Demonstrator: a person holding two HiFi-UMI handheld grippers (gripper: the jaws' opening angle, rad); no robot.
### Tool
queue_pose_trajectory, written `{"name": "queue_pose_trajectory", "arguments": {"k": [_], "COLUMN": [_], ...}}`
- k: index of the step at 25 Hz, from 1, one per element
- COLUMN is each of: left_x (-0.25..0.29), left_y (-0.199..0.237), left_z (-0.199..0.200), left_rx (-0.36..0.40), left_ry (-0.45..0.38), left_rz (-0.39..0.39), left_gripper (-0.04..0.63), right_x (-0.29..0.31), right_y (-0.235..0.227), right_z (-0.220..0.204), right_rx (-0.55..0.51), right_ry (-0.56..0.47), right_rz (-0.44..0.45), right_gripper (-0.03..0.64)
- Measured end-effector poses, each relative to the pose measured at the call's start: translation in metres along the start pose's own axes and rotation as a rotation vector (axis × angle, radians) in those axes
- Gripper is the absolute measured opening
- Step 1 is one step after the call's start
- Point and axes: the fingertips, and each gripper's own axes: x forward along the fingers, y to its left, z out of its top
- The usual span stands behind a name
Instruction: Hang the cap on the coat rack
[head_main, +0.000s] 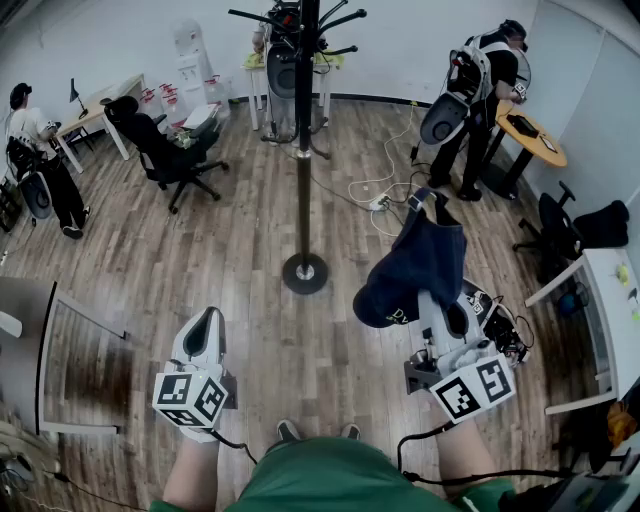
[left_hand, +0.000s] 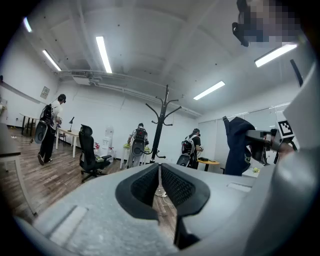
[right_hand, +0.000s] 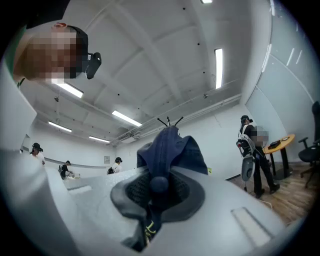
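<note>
A dark navy cap (head_main: 418, 262) hangs up from my right gripper (head_main: 440, 312), which is shut on the cap's crown; in the right gripper view the cap (right_hand: 171, 152) sits pinched between the pads with its top button at the jaws. The black coat rack (head_main: 304, 130) stands on a round base ahead, left of the cap; in the left gripper view the coat rack (left_hand: 161, 122) rises straight in front. My left gripper (head_main: 205, 338) is held low at the left, shut with nothing between its pads. From the left gripper view the cap (left_hand: 238, 145) shows at the right.
A black office chair (head_main: 165, 150) stands at the back left by a desk (head_main: 95, 112). People stand at the far left (head_main: 40, 160), behind the rack, and at the round orange table (head_main: 530, 135) on the right. White cables (head_main: 375, 195) lie on the wooden floor.
</note>
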Motion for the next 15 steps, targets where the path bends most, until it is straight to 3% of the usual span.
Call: {"name": "queue_pose_trajectory", "arguments": {"k": [15], "left_x": [-0.021], "left_y": [0.022], "left_z": [0.008], "left_rx": [-0.012], "left_ry": [-0.032], "left_rz": [0.012], "left_gripper": [0.023], "right_x": [0.004], "right_y": [0.026], "right_z": [0.014], "right_rx": [-0.086], "right_ry": [-0.018], "right_rz": [-0.031], "right_gripper": [0.025]}}
